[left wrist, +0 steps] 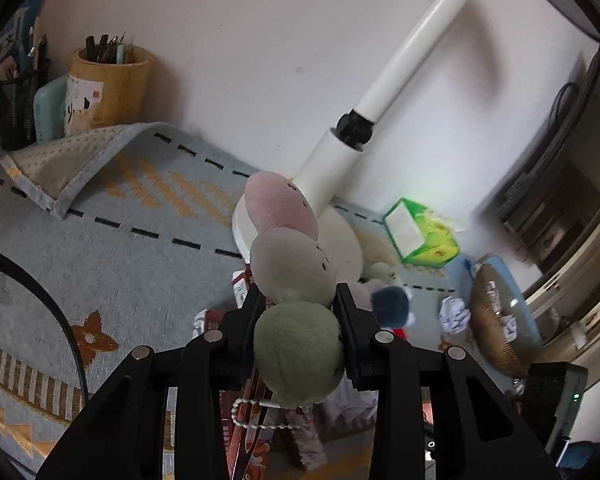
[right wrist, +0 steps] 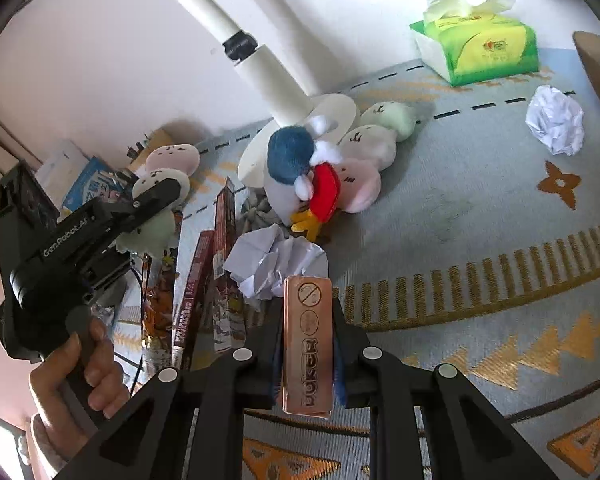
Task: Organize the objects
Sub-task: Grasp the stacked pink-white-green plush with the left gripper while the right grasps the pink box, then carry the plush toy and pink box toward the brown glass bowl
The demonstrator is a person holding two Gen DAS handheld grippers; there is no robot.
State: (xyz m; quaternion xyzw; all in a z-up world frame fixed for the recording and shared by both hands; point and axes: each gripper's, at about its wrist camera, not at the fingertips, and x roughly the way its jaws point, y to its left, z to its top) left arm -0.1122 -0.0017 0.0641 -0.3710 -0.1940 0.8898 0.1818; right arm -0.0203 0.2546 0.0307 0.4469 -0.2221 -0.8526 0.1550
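A pale blue woven cloth with orange zigzags and black dashes covers the whole surface, one corner folded back near a bamboo pen holder. On it by the wall stands a white lamp with a round base and a thick tilted stem. Against that base lie a blue-headed plush duck with a red bill and a three-ball plush dumpling skewer in green, white and pink, touching each other. A green tissue box sits further along the wall, with a crumpled white paper ball near it and another crumpled white paper just beside several red printed boxes. The left gripper is closed on a second pink, white and green plush skewer, pinched between its white and green balls and lifted above the cloth. The right gripper is clamped on a copper-coloured poker card box, held above the cloth.
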